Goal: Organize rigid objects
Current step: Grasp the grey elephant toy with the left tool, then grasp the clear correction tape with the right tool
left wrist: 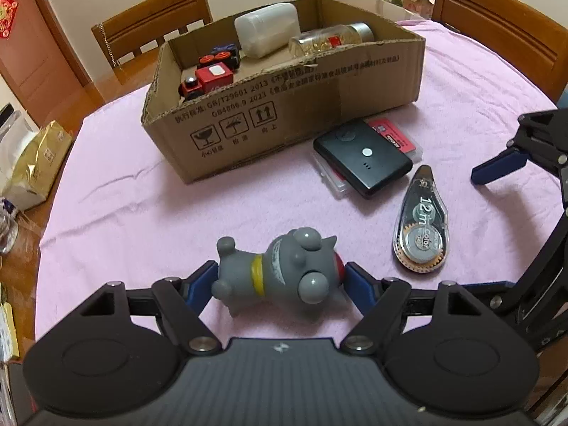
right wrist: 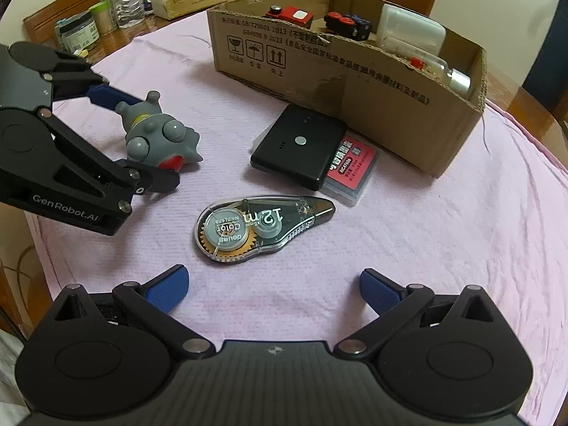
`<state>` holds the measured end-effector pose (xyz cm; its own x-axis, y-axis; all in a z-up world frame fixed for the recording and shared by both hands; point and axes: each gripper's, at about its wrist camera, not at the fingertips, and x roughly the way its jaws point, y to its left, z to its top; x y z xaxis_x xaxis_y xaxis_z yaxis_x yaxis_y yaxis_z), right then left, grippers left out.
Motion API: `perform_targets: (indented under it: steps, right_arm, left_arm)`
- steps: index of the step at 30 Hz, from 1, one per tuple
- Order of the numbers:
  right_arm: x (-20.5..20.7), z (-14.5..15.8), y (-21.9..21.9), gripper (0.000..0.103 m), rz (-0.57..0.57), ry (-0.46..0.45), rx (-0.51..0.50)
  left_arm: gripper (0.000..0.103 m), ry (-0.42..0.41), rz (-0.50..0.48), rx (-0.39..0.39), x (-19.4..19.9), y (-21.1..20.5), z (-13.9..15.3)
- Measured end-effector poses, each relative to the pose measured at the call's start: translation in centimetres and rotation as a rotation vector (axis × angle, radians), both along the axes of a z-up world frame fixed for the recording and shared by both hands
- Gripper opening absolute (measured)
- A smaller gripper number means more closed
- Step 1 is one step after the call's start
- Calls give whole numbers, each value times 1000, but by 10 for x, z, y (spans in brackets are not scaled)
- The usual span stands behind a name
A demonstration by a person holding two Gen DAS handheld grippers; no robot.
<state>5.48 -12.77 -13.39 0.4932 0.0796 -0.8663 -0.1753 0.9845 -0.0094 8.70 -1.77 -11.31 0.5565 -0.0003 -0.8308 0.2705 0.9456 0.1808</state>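
The grey toy figure (left wrist: 280,269) lies on its side on the pink cloth (left wrist: 142,206) that covers the tabletop, well short of the cardboard box (left wrist: 284,117). It is clasped by the left gripper (left wrist: 280,284): one blue finger is pressed against its feet end and the other against the red patch on its head, as is confirmed from the right wrist view. The right gripper (right wrist: 273,287) is held spread and empty above the cloth, just short of the correction tape dispenser (right wrist: 262,227).

The grip on the figure is judged to be the weak point. The toy is rounded and smooth-looking, with knobs and a curved head, and it is caught end to end rather than across a flat flank. If it is lifted quickly, it could be squeezed out from between the fingers or could be pivoted about the two contact points and dropped.

The box's near wall is torn and uneven along its top edge. If the figure is carried too low, it could be knocked against that wall and the light box could be pushed across the cloth. Inside, the red toy train (left wrist: 206,81), a white plastic container (left wrist: 266,30) and a glass bottle (left wrist: 330,39) are already lying, so a careless drop could set the bottle rolling.

The black power bank (left wrist: 362,158) is stacked on a red-labelled case (left wrist: 397,136) and could be dislodged by a passing gripper.
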Motion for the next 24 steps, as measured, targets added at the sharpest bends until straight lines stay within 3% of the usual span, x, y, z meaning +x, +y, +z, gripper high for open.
perform_targets:
  steps: [8,17,24]
  right_arm:
    - [13,0,-5,103,63,8,-4]
    - [37,0,-2,103,197,0,-4]
    - [38,2,4,102,153,13,-4]
  left_arm:
    - [73,13,31,-56,3,9,1]
    - [73,14,52,-66,5,10,1]
    - [72,23,54,-76,6,12,1]
